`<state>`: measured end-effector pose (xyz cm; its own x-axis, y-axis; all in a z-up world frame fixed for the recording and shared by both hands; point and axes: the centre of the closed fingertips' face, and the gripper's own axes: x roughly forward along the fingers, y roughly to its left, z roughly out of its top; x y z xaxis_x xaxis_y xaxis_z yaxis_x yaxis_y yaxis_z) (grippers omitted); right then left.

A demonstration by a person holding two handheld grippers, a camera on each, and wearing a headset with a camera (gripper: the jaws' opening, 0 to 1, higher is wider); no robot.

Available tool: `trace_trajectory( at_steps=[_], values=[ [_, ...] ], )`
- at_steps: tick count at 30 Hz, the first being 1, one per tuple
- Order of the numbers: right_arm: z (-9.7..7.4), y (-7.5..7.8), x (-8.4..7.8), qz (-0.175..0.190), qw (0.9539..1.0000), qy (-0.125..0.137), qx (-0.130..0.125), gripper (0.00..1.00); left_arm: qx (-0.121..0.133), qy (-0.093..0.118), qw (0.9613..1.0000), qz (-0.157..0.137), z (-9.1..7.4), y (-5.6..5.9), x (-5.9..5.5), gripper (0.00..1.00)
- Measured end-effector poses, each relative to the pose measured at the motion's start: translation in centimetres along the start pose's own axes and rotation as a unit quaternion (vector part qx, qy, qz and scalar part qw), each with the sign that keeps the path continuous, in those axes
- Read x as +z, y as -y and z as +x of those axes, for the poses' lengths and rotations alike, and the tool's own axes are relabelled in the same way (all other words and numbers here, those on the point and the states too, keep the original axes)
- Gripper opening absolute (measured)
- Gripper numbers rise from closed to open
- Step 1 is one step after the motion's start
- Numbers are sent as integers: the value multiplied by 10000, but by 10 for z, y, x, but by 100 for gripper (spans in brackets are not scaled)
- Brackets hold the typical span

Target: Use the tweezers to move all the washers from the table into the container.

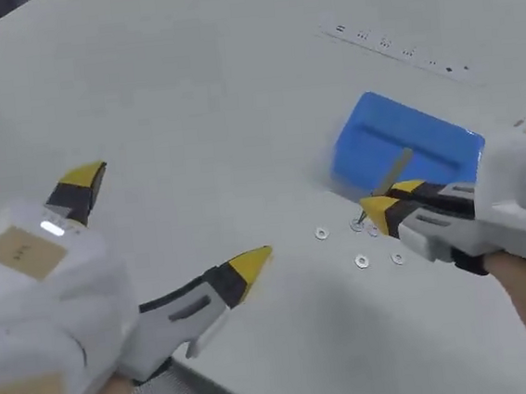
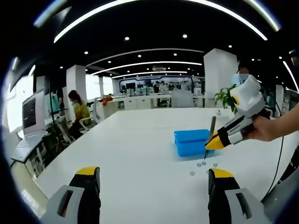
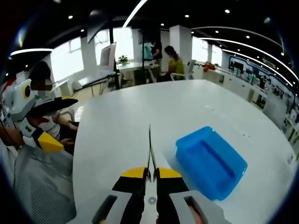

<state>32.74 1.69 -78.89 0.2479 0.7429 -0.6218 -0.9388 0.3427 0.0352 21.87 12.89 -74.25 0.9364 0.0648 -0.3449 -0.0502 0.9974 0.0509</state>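
Several small metal washers (image 1: 361,261) lie on the white table (image 1: 189,102) just in front of the blue container (image 1: 407,141). My right gripper (image 1: 392,201) is shut on the tweezers (image 1: 392,172), whose tips point down close to the nearest washer (image 1: 356,225). In the right gripper view the tweezers (image 3: 150,149) stick out between the closed jaws (image 3: 150,173), with the container (image 3: 210,161) to the right. My left gripper (image 1: 166,220) hangs open with nothing in it at the table's near left. The left gripper view has the washers (image 2: 199,164) under the tweezers (image 2: 211,129).
A flush socket strip (image 1: 398,51) sits in the table beyond the container. Behind the table are office desks, a monitor (image 2: 29,112) and a seated person (image 2: 77,109). The table's near edge (image 1: 206,379) runs by my left hand.
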Motion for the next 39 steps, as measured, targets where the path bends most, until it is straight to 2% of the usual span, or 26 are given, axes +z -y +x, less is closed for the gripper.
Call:
trace_trajectory(
  at_steps=[5, 11, 17, 22, 26, 39],
  values=[
    [11, 2, -4, 115, 9999, 31, 30, 4, -97, -174, 9997, 147, 3, 6, -7, 99],
    [26, -1, -11, 144, 9998, -39, 102, 5, -55, -266, 9993, 248, 5, 4, -11, 99],
    [37, -3, -14, 276, 9994, -29, 204, 4, -57, -217, 9995, 204, 5, 4, -10, 99],
    [47, -2, -21, 312, 9992, -81, 228, 5, -63, -283, 9993, 242, 6, 5, -13, 99],
    [50, -2, -23, 346, 9990, -105, 278, 5, -63, -214, 9997, 139, 5, 5, -10, 99],
    [51, -6, -22, 392, 9986, -106, 333, 5, -64, -293, 9994, 195, 5, 6, -13, 96]
  ],
)
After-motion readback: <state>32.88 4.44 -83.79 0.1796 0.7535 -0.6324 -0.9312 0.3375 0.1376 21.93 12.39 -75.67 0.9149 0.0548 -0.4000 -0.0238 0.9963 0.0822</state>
